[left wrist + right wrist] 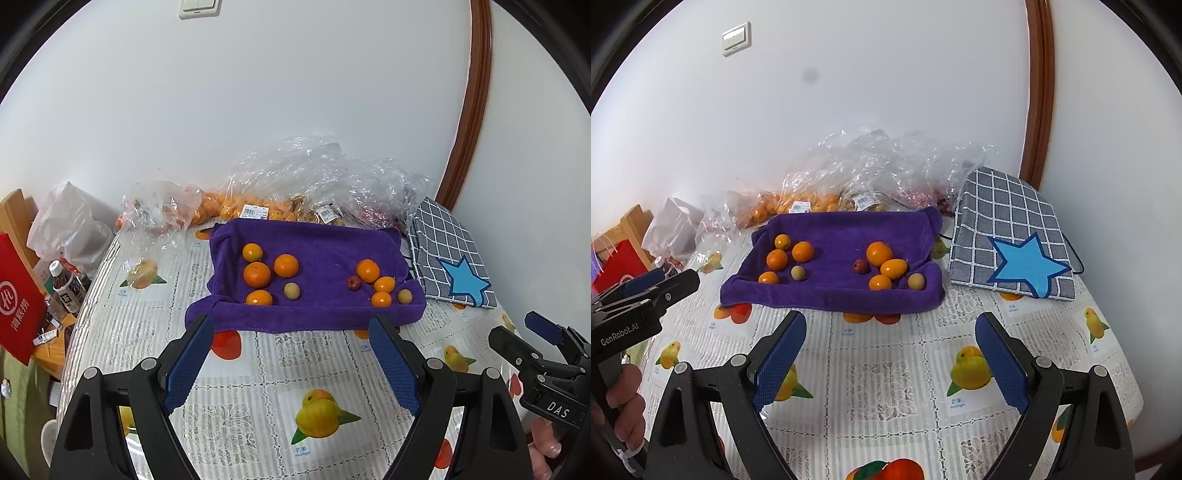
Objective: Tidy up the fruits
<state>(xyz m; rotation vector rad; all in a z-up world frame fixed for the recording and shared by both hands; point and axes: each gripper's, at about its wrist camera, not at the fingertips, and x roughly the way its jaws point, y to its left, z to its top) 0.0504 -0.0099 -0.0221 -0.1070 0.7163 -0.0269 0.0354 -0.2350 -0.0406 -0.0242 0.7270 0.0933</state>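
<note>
Ten small fruits lie on the purple towel at the table's far middle: left cluster of four oranges plus one pale fruit; right cluster of oranges, a red fruit, a pale fruit. Left gripper and right gripper both wide open, empty, hovering over the fruit-print tablecloth short of the towel.

The desk wears a lace-patterned cover printed with fruit pictures. On it lie a purple towel near the middle, a grey checked cloth with a blue star just right of it, and crumpled clear plastic bags of fruit along the wall.
</note>
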